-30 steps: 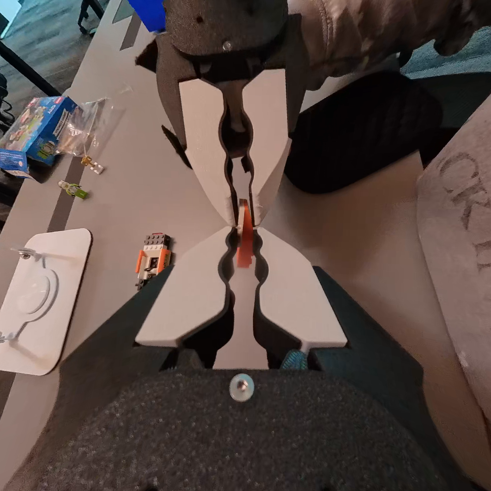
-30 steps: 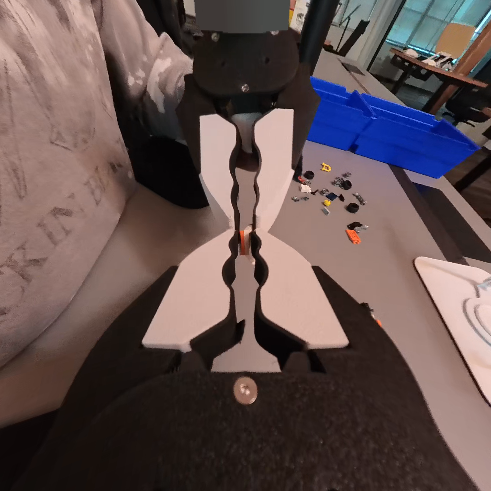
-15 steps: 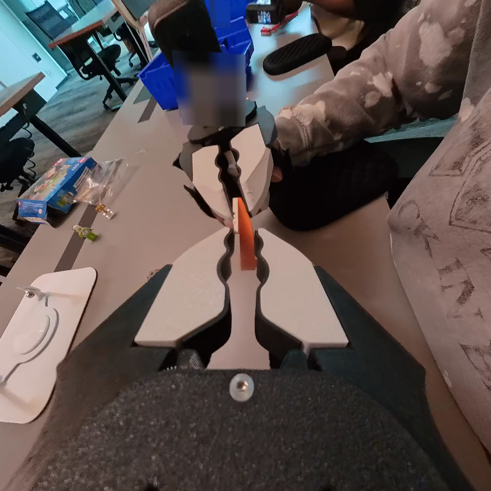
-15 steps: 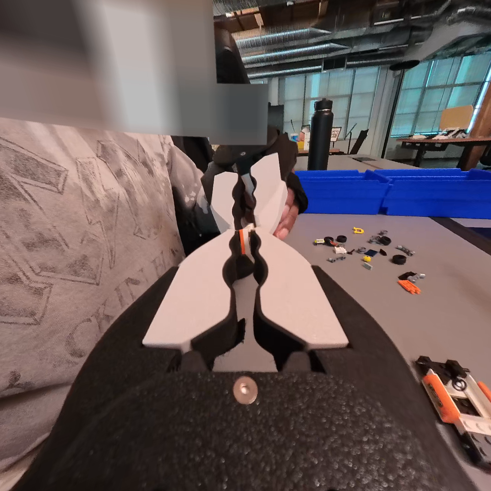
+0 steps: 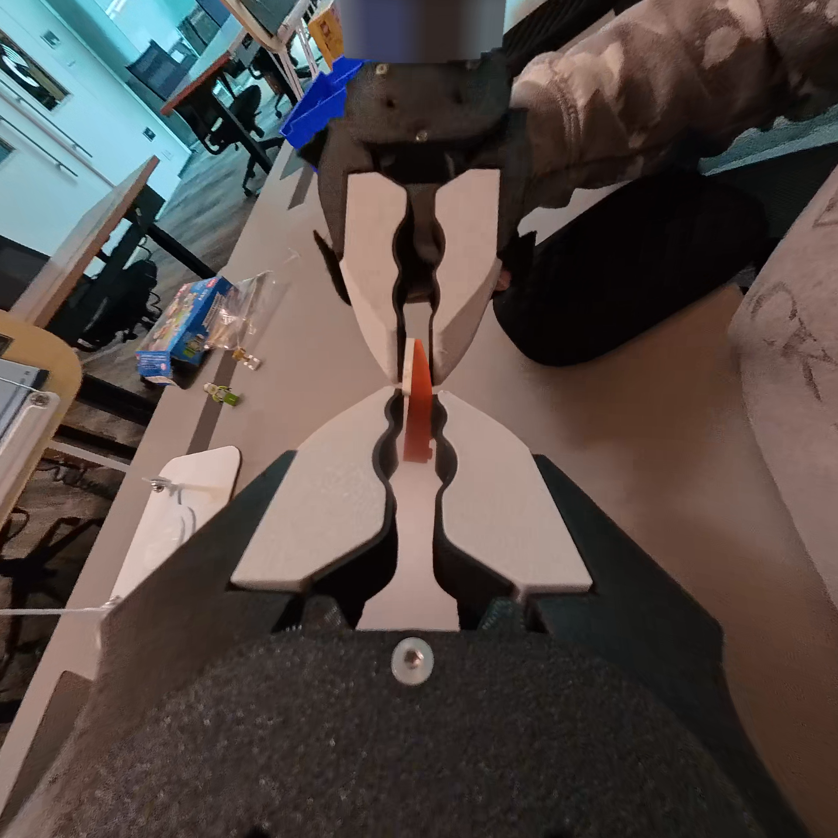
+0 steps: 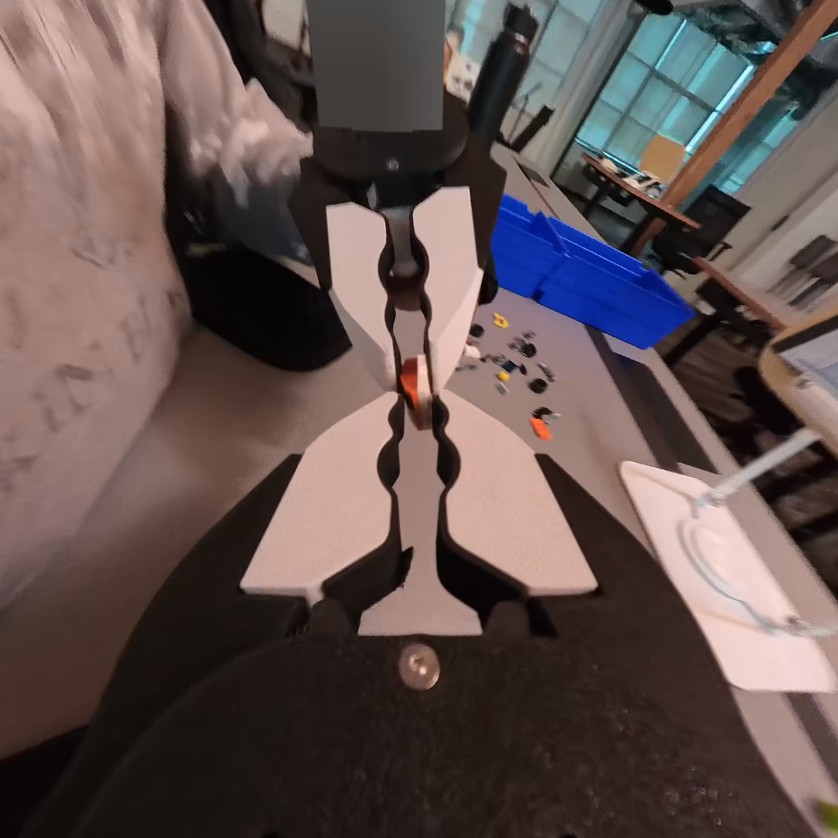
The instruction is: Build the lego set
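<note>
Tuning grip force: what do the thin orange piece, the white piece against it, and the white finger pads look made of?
Thin orange piece: likely hard moulded plastic, smooth, crisp notched edge. White piece against it: apparently the same plastic, flat, rounded end. White finger pads: rigid plastic, matte, finely grained, possibly 3D-printed. Both the left gripper and right gripper pinch the pair.

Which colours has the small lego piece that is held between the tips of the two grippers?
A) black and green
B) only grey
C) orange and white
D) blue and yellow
C: the lego piece between the left gripper and right gripper shows an orange layer against a white one.
</note>
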`<state>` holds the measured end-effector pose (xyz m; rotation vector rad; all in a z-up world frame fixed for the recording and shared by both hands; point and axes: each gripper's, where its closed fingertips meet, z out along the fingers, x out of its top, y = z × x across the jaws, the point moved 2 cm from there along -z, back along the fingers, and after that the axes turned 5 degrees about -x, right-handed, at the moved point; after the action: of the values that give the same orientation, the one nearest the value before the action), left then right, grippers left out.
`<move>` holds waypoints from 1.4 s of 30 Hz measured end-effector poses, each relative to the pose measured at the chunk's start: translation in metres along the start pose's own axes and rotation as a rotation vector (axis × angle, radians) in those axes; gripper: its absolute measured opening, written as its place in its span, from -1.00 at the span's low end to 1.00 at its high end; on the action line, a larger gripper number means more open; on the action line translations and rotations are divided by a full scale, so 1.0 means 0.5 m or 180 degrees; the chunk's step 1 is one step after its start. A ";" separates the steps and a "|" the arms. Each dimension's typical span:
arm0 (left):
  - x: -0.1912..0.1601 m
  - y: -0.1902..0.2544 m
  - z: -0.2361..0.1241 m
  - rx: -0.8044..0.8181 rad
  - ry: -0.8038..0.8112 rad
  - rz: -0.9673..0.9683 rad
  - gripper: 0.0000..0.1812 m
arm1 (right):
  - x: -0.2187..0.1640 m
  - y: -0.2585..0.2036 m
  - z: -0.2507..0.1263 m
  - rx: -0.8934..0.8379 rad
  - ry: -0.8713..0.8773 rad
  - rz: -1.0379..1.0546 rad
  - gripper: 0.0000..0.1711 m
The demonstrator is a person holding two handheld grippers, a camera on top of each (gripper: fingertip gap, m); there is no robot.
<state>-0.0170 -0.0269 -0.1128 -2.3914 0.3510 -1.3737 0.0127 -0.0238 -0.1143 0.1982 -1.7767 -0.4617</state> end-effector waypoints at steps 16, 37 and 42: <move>0.037 0.044 -0.017 -0.0035 0.0466 0.0393 -0.65 | 0.059 -0.051 -0.007 0.0193 0.0280 -0.0335 -0.90; -0.069 0.001 0.047 -0.0279 0.0022 -0.0761 -0.83 | -0.062 0.021 0.011 0.1259 -0.1258 0.0754 -0.89; -0.087 0.000 0.062 -0.0313 -0.0092 -0.0920 -0.82 | -0.082 0.028 0.017 0.1718 -0.2115 0.0521 -0.90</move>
<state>-0.0117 -0.0043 -0.1611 -2.6206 0.0667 -1.4701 0.0168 0.0057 -0.1466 0.2937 -2.5270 0.1070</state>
